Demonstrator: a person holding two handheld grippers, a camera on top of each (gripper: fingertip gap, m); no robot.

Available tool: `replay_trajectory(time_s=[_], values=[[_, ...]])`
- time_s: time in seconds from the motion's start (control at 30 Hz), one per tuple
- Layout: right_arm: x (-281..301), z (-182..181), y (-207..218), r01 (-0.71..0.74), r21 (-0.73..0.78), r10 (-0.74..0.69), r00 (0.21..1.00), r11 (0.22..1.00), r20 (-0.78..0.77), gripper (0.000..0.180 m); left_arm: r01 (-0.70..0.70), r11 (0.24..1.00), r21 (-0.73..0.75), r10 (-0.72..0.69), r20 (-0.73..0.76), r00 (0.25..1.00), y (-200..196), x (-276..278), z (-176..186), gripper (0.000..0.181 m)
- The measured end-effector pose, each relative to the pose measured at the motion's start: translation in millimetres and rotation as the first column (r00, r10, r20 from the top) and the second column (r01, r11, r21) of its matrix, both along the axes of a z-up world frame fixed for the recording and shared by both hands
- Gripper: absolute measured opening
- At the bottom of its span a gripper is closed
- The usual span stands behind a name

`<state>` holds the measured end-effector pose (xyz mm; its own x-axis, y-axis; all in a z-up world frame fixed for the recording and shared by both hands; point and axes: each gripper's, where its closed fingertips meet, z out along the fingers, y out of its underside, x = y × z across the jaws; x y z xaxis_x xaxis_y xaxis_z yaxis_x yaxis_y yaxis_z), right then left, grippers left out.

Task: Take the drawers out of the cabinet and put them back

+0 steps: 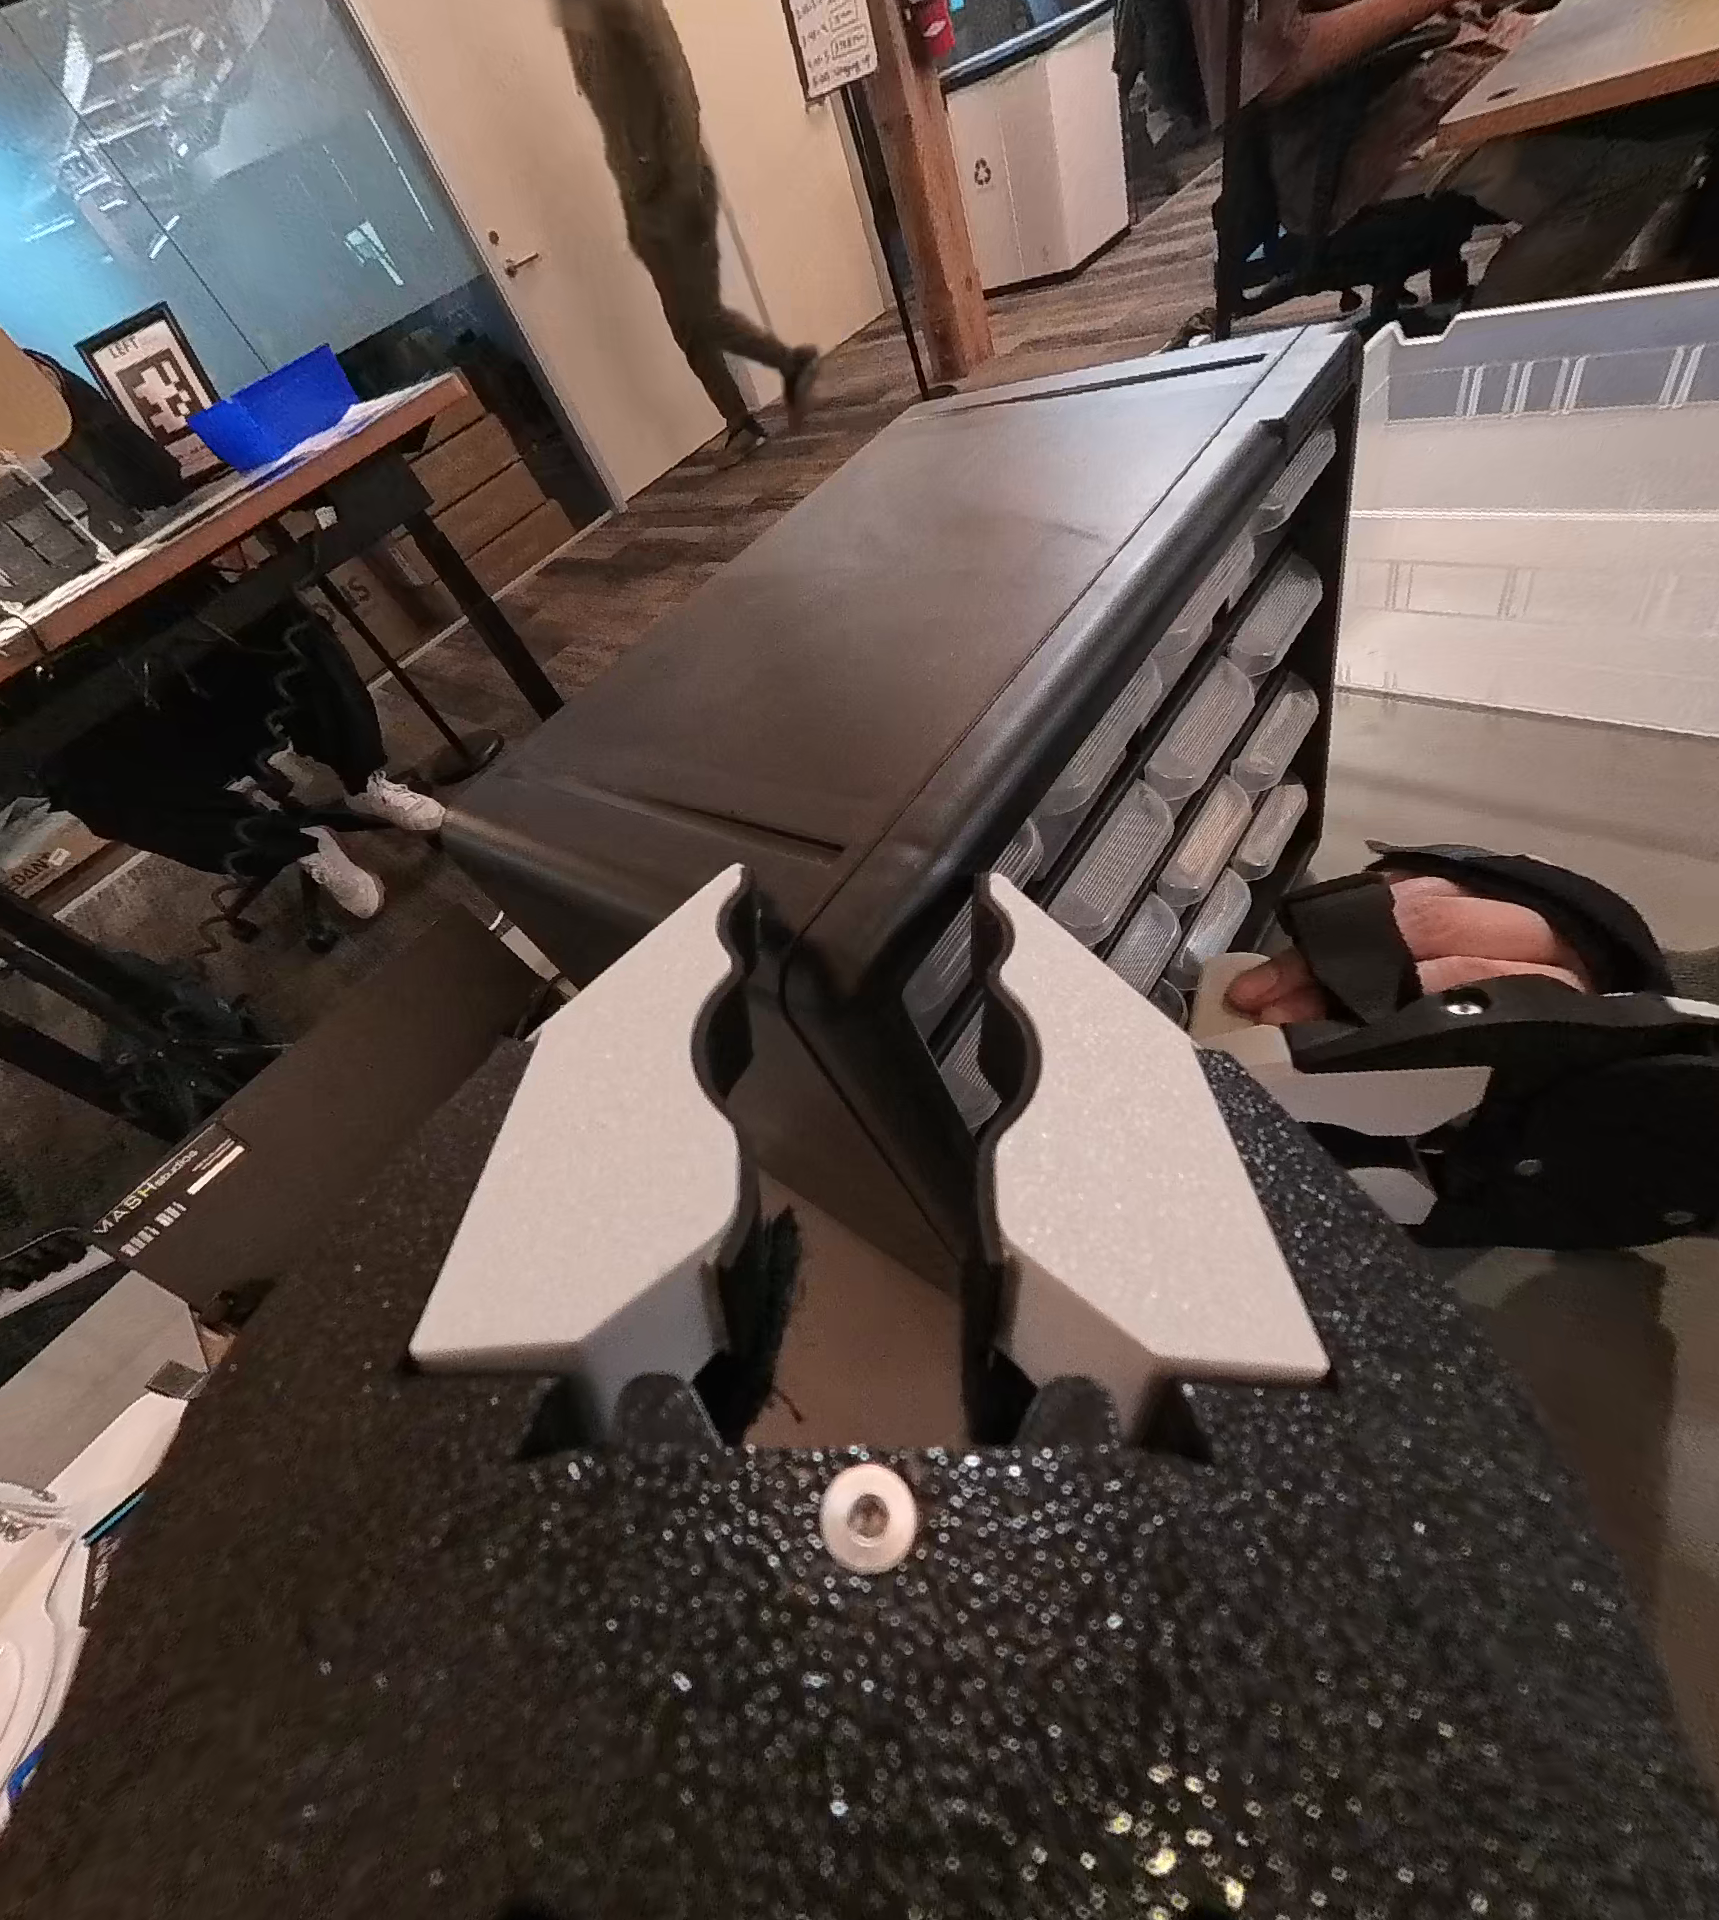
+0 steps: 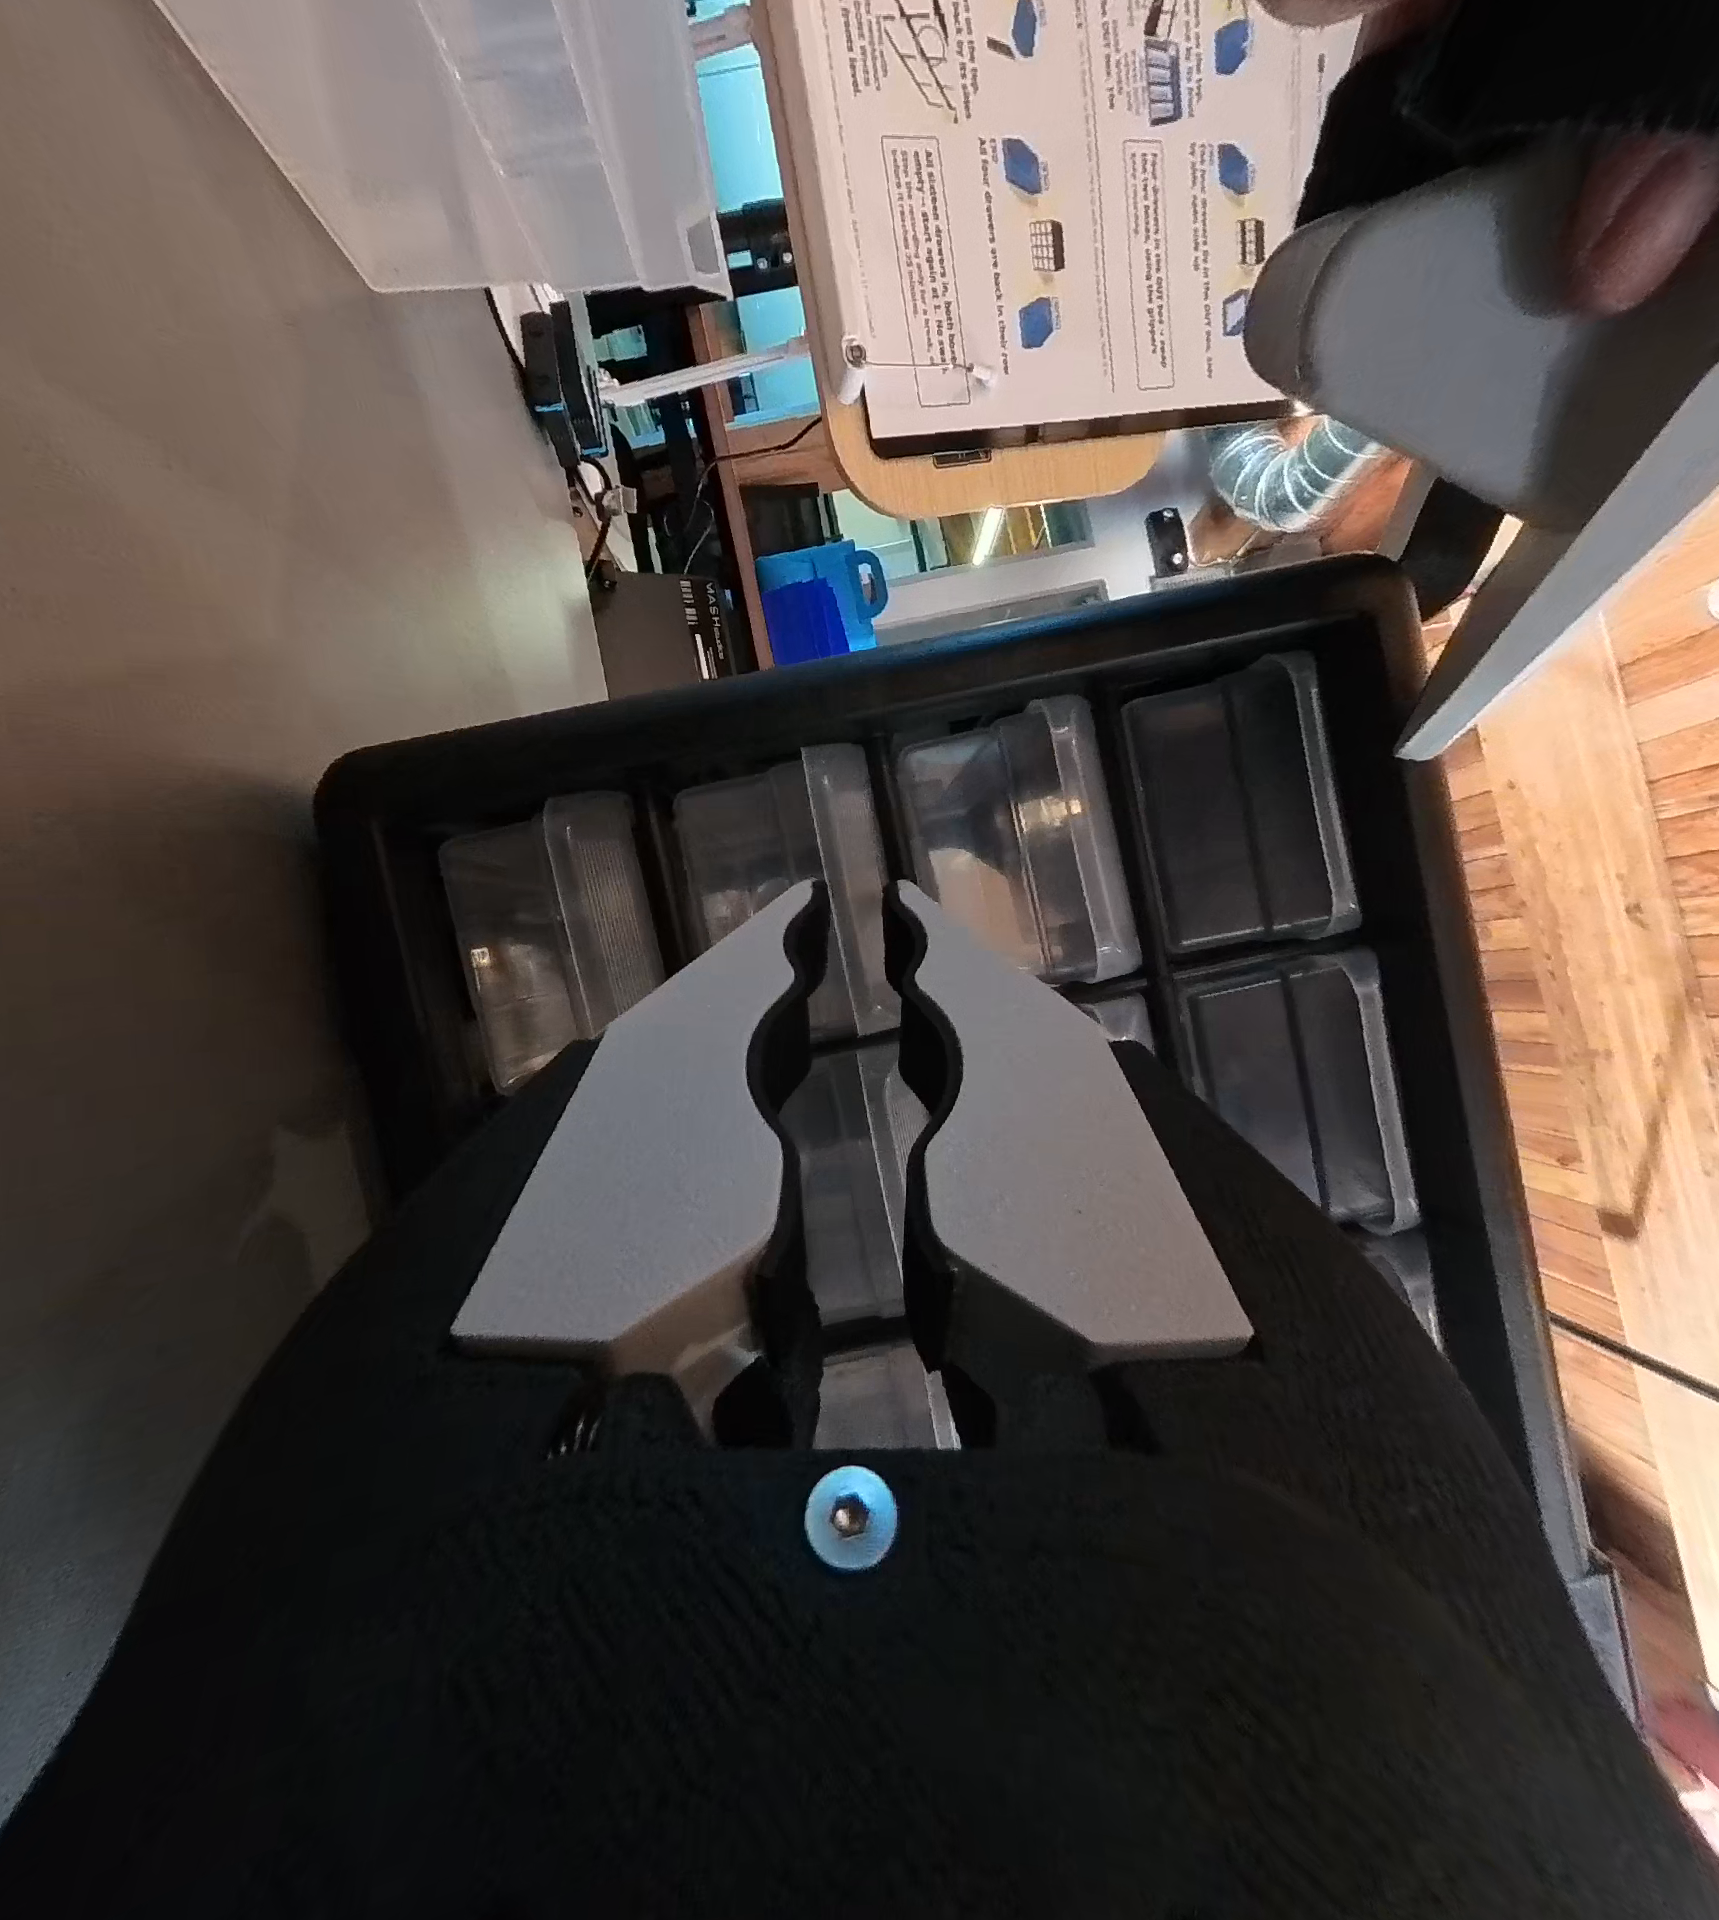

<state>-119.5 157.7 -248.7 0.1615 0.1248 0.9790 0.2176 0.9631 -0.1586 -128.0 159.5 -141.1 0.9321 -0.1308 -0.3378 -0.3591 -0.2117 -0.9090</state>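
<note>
A black cabinet [image 1: 886,623] with rows of small clear drawers [image 1: 1187,727] stands on a grey table. My left gripper [image 1: 865,904] straddles the cabinet's near top front corner, with both grey fingers closed against it. In the right wrist view the cabinet [image 2: 1437,935] appears turned sideways. My right gripper [image 2: 853,904] is shut on the handle of a clear drawer [image 2: 850,1195] in the front of the cabinet. The right gripper also shows in the left wrist view [image 1: 1239,997], low at the cabinet's front. The left gripper's finger [image 2: 1457,312] shows at the top right of the right wrist view.
A large clear plastic bin [image 1: 1561,520] stands behind the cabinet on the table and also shows in the right wrist view [image 2: 481,135]. An instruction board [image 2: 1042,208] stands beyond. Blue bins [image 1: 273,416] sit on a far desk. A person walks in the background.
</note>
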Motion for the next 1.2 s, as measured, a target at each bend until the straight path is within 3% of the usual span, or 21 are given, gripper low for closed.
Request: replay_trajectory(time_s=[0.9, 1.0, 1.1, 1.2], values=[[37, -5, -38, 0.022, 0.041, -0.023, 1.000, 0.999, 0.020, 0.009, 0.023, 1.000, 0.017, -0.023, 0.019, 1.000, 0, 1, 0, 0.039], [45, -9, -47, 0.022, 0.042, -0.024, 0.999, 0.999, 0.043, 0.001, 0.027, 0.999, 0.021, -0.027, 0.025, 0.999, 0, 1, 1, 0.039], [50, -8, -57, 0.003, 0.027, -0.004, 0.999, 1.000, 0.032, 0.029, 0.031, 0.999, 0.024, -0.031, 0.029, 0.999, 0, 1, 1, 0.039], [60, 0, -59, -0.007, -0.096, 0.006, 1.000, 0.995, -0.010, 0.047, 0.035, 0.999, 0.027, -0.035, 0.033, 0.999, 0, 1, 1, 0.039]])
